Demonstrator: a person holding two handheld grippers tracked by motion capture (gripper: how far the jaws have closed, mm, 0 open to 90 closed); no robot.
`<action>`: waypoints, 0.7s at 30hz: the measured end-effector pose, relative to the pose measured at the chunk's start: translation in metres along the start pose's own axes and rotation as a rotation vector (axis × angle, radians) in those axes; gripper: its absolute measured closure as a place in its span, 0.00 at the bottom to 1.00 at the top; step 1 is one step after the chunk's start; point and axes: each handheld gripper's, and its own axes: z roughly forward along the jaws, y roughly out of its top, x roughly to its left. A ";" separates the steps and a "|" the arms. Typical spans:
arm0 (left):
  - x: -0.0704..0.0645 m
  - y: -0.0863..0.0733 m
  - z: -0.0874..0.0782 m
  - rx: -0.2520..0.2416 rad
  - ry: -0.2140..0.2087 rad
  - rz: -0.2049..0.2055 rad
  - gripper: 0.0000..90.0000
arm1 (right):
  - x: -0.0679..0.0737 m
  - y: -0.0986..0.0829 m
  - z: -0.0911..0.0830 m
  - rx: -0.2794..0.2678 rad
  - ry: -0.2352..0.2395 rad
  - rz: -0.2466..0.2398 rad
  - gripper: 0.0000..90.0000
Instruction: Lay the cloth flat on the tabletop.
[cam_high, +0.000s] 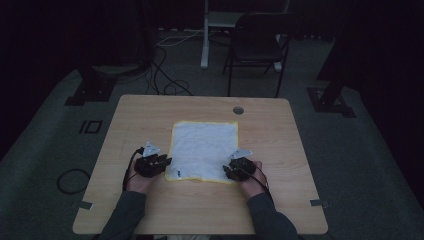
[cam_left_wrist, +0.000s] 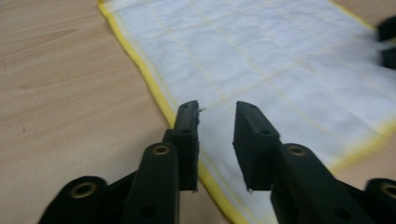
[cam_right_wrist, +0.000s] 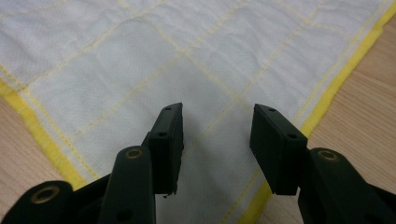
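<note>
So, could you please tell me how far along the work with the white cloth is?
Done: the white, yellow-edged cloth lies spread flat on the wooden table. In hand: the left gripper and right gripper sit open over its two near corners, nothing pinched. Left: closing on the corners and, probably, folding.

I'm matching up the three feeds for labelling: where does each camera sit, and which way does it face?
High view: above the person's side, facing forward and down at the table; forearms, both hands show.
Left gripper view: on the left gripper, facing the cloth; open jaws show.
Right gripper view: on the right gripper, over the cloth's corner; open jaws show.
All share the cloth.
</note>
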 end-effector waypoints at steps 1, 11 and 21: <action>0.001 0.001 0.006 0.009 0.003 0.000 0.77 | 0.000 0.000 0.000 -0.001 0.002 0.003 0.60; -0.003 0.001 0.025 0.074 0.043 0.023 0.83 | -0.003 -0.008 -0.004 -0.008 0.034 0.043 0.61; -0.019 -0.012 0.014 0.069 0.031 0.046 0.83 | 0.004 -0.028 -0.021 -0.024 0.044 0.063 0.62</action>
